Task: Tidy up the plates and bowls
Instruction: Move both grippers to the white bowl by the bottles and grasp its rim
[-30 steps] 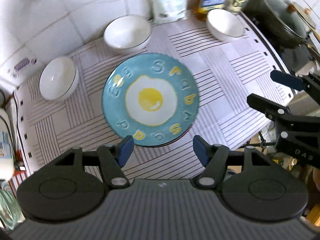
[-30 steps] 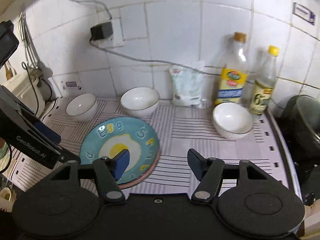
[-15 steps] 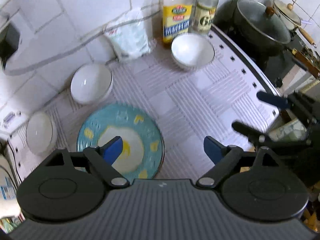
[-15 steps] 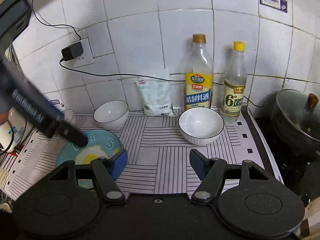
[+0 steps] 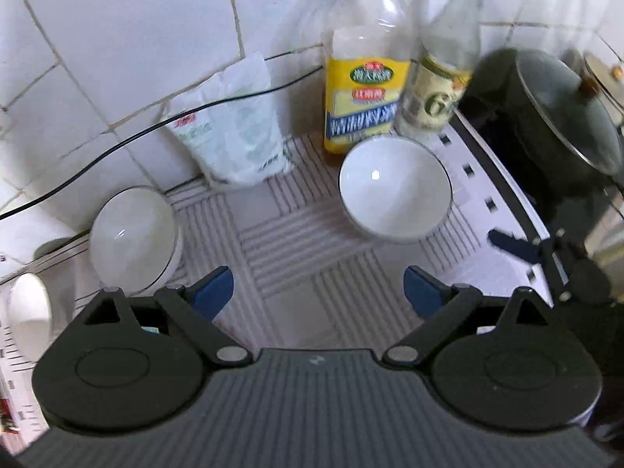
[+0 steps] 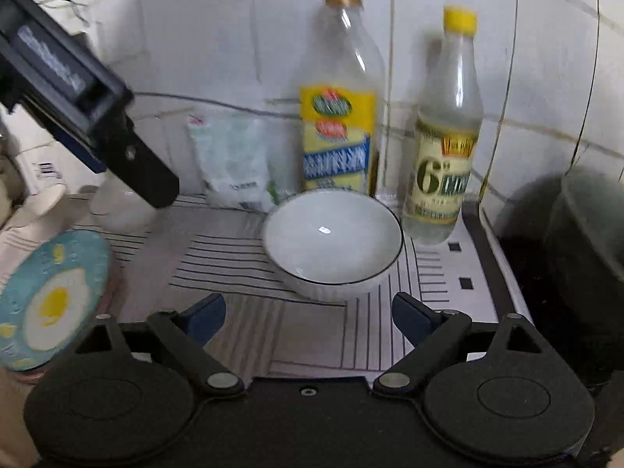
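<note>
- The table (image 6: 241,241) is covered with a striped mat and runs along a white tiled wall. To its right stands a dark lidded pot (image 5: 553,117), out of the working area.
- Two tall bottles stand against the wall, likely pushed back to keep the mat free: a yellow-label bottle (image 6: 337,124) and a smaller yellow-capped bottle (image 6: 444,156). A white pouch (image 5: 230,132) leans on the tiles beside them.
- A blue egg-pattern plate (image 6: 50,300) lies flat near the left edge of the right wrist view.
- The nearest white bowl (image 6: 331,247) sits upright just in front of the bottles. A second white bowl (image 5: 134,238) sits to the left by the wall, and a third bowl (image 5: 29,312) shows only partly at the far left.
- The right gripper (image 6: 308,318) hovers just short of the nearest bowl, which lines up with the gap ahead. Its fingers have just been opening and stand wide, holding nothing, probably set to span the rim.
- The left gripper (image 5: 318,292) hangs over bare mat between the two bowls. Its fingers have likewise just spread wide and are empty.
</note>
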